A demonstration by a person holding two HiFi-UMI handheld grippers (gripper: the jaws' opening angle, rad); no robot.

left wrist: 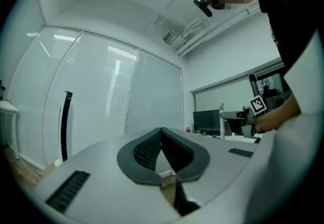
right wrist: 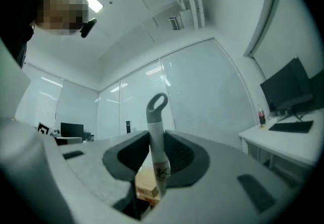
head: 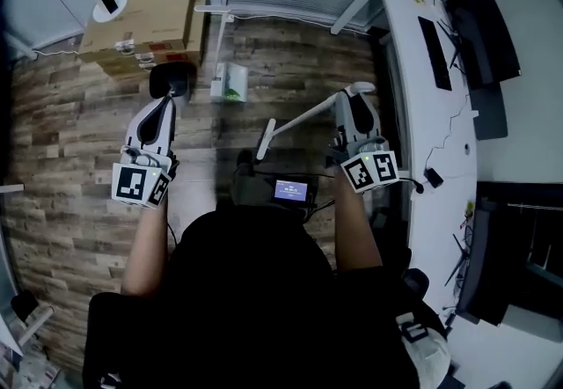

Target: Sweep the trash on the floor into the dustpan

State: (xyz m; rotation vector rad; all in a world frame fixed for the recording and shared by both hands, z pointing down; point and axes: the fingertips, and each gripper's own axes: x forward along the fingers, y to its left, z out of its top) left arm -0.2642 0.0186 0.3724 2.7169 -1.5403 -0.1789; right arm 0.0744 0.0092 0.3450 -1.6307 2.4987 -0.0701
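Two grippers are in the hands of one person, who stands on the wooden floor; each gripper carries one marker cube. The left gripper has its tongs pressed fully together, and I see nothing between the pads. The right gripper has its tongs narrow, clamped on one broom handle, close under the grey loop at the handle's end. In the head view this handle goes from the right gripper slanting to the left and nearer to the person, between the two grippers. One small white and green thing lies on the floor, farther than both grippers and between them; whether it is trash I cannot tell. To the left of it, at the far left, stand what look like two cardboard boxes, one upon the other. Along the right side runs one long white desk with one black keyboard and one dark monitor beside it.
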